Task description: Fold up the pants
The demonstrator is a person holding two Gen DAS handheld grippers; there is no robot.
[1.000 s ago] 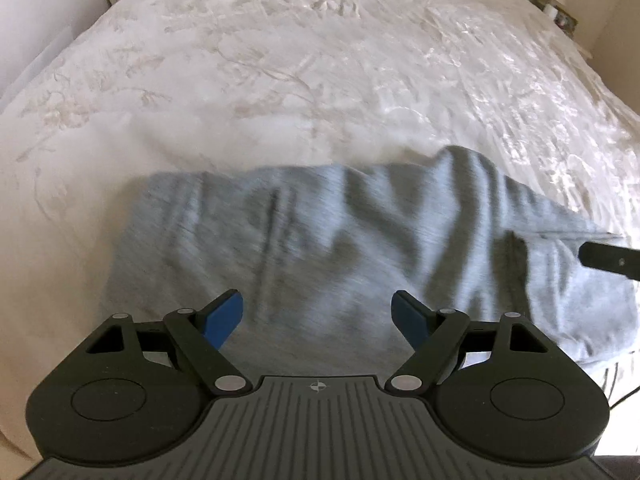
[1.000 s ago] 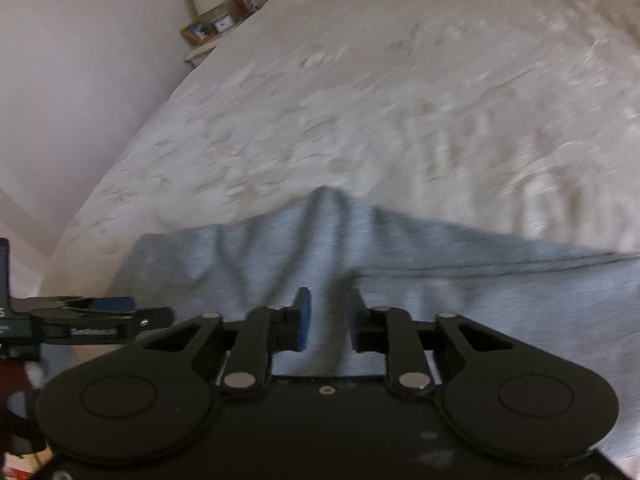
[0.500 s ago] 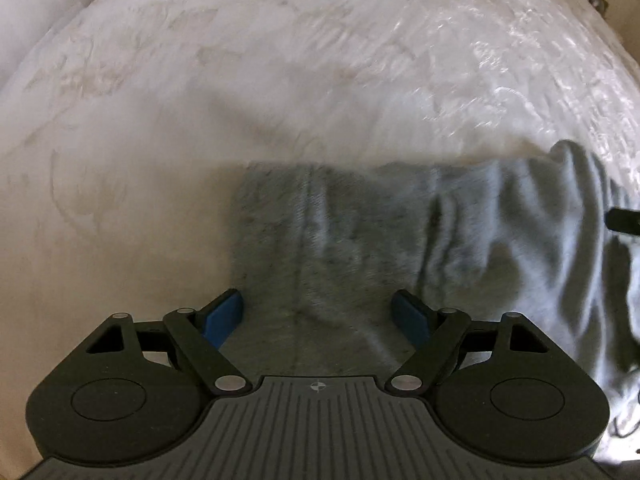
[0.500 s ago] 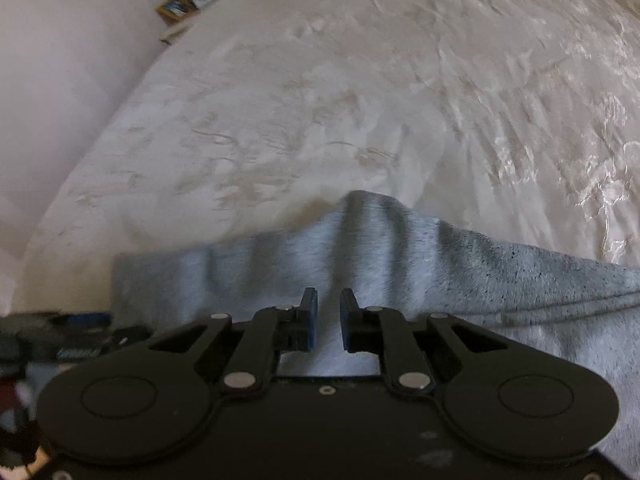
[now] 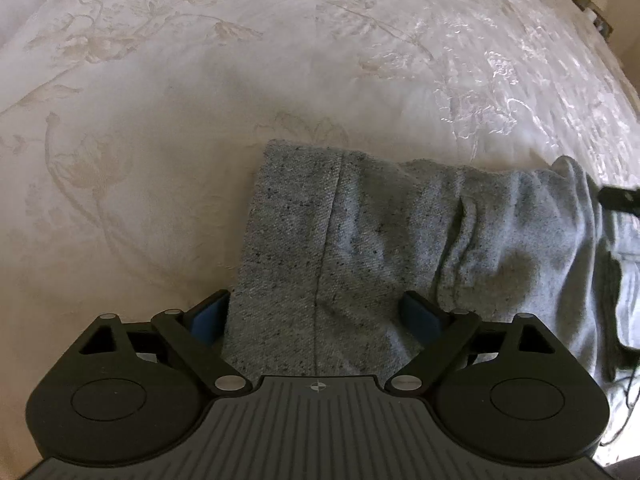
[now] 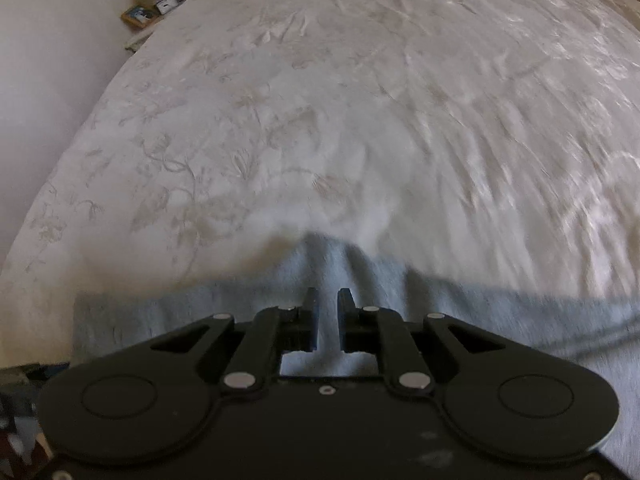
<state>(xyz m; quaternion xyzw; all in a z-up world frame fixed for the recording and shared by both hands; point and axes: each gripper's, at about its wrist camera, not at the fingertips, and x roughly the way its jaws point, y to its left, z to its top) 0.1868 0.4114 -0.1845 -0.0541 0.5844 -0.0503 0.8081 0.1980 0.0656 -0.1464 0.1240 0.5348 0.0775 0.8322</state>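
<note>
Grey speckled pants [image 5: 360,248] lie on a white floral bedspread [image 5: 200,80]. In the left wrist view a leg end with its hem lies straight ahead. My left gripper [image 5: 316,316] is open, its blue pads on either side of the leg fabric near the hem. The tip of the other gripper [image 5: 618,200] shows at the right edge. In the right wrist view the pants [image 6: 480,312] rise in a pinched ridge. My right gripper [image 6: 328,300] is shut on that fold of the pants.
The bedspread [image 6: 360,100] fills the view beyond the pants. A bedside table [image 6: 160,8] with a lamp and small items stands at the far left corner in the right wrist view. A wall runs along the left.
My left gripper has moved left along the pants to the leg end and lower onto it. My right gripper has closed tighter on the fold and the ridge has drawn nearer.
</note>
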